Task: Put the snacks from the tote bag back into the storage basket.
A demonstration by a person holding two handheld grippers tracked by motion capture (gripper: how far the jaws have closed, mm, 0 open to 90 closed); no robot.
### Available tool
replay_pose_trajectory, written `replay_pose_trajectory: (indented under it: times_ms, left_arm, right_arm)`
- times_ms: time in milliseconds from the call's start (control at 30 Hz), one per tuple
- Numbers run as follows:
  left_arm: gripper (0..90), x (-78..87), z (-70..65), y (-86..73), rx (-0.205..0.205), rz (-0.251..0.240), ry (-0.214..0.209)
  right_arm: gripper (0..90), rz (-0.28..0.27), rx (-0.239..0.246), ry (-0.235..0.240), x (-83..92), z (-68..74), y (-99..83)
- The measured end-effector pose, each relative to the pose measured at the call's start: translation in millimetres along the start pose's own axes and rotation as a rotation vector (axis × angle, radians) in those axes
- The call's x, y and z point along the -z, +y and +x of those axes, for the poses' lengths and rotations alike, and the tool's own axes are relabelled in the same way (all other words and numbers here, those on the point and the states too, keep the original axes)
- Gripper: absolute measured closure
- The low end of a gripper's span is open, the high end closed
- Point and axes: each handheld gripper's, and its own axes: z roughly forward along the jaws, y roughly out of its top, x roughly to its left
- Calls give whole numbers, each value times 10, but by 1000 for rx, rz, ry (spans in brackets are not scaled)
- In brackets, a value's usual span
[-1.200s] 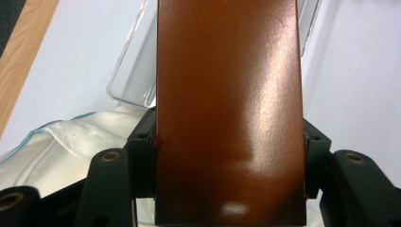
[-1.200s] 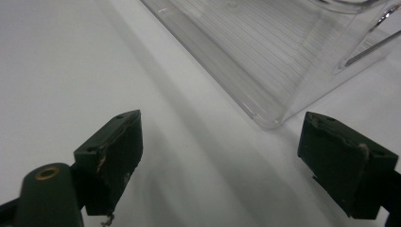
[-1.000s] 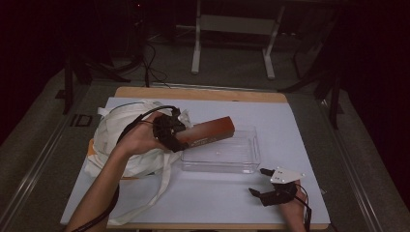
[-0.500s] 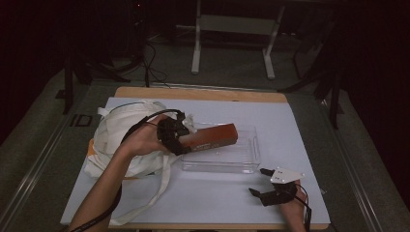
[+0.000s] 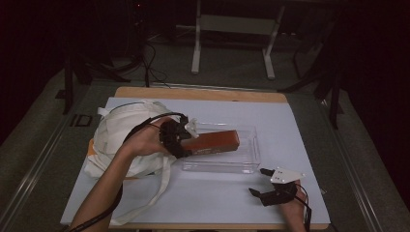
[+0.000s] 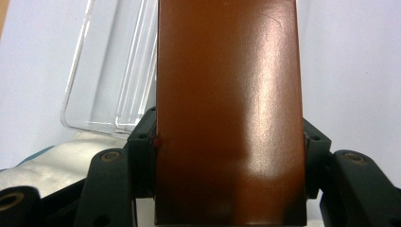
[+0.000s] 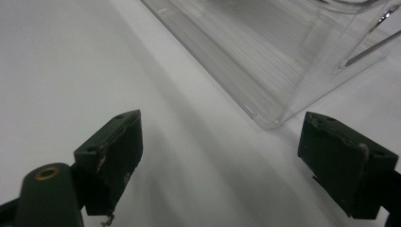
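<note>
My left gripper [image 5: 178, 140] is shut on one end of a long brown box [image 5: 212, 141], which reaches out over the clear plastic tray [image 5: 244, 164] in the middle of the table. In the left gripper view the brown box [image 6: 228, 109] sits clamped between both jaws, with the clear tray [image 6: 101, 75] beyond it at the left. My right gripper [image 5: 258, 181] rests low at the front right of the table, open and holding nothing. In the right gripper view its gripper [image 7: 222, 142] points at the near corner of the tray [image 7: 265, 61].
A white cloth bag [image 5: 118, 133] with long straps lies at the left of the white mat [image 5: 285, 125], under my left forearm. Beyond the table stand a metal frame's legs [image 5: 196, 46] and cables on the floor.
My left gripper has brought the brown box down and levelled it over the tray. The right gripper has hardly moved.
</note>
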Motion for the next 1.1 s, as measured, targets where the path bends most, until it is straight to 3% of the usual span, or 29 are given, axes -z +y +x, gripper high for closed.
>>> replay_pose_trajectory:
  times_ms: [433, 700, 1100]
  left_arm:
    - [432, -56, 1, 4, -15, 14, -9]
    - [432, -79, -1, 39, -53, 20, -23]
    - [431, -94, -5, 49, -62, 29, -24]
  right_arm:
    - [148, 1, 3, 0, -5, 1, 1]
    - [148, 1, 5, 0, -6, 3, 1]
    - [149, 1, 10, -4, -6, 10, 2]
